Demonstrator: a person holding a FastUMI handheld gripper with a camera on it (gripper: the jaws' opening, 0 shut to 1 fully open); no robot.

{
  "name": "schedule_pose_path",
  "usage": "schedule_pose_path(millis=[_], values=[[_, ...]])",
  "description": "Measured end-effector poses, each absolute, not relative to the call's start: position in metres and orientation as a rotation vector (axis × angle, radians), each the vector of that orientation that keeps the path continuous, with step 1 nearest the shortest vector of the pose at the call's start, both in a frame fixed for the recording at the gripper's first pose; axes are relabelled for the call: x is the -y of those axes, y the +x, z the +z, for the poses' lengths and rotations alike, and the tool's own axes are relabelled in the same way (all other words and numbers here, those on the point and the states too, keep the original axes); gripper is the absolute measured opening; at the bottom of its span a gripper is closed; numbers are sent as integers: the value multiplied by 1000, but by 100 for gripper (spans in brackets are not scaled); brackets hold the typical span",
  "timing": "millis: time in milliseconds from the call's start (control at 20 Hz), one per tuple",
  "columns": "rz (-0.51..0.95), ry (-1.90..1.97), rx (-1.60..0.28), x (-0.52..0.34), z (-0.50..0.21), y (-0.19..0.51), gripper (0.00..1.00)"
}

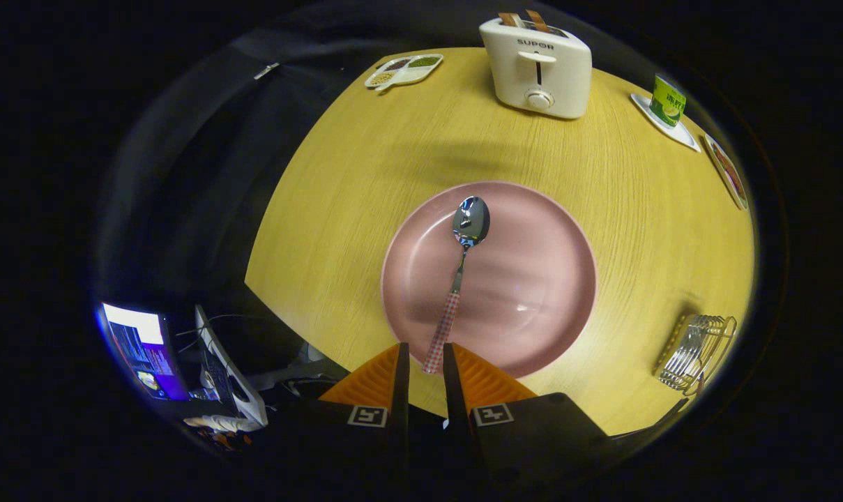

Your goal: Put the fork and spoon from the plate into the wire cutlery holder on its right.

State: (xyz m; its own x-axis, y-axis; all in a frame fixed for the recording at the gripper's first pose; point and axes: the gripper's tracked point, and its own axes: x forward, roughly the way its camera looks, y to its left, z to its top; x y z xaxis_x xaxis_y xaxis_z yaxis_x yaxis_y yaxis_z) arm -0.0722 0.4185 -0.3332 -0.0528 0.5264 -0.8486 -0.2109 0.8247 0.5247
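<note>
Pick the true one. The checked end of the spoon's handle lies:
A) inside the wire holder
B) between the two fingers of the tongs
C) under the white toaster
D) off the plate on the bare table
B: the red-checked handle of the steel spoon on the round pink plate ends between the fingers of the tongs, whose jaws stand narrowly apart around it.

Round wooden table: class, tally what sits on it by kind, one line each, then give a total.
Plates and dishes: 4 (pink plate, divided dish, white saucer, patterned plate)
Spoons: 1, handle end between the gripper fingers
Toasters: 1
Wire cutlery holders: 1
Green cans: 1
Total: 8
</note>
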Motion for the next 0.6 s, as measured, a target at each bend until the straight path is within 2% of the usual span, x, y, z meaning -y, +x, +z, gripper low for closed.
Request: schedule_pose_path(millis=[550,600], values=[[532,156,-1597,-444,-396,-75,30],[517,175,-1595,-439,-392,-75,21]])
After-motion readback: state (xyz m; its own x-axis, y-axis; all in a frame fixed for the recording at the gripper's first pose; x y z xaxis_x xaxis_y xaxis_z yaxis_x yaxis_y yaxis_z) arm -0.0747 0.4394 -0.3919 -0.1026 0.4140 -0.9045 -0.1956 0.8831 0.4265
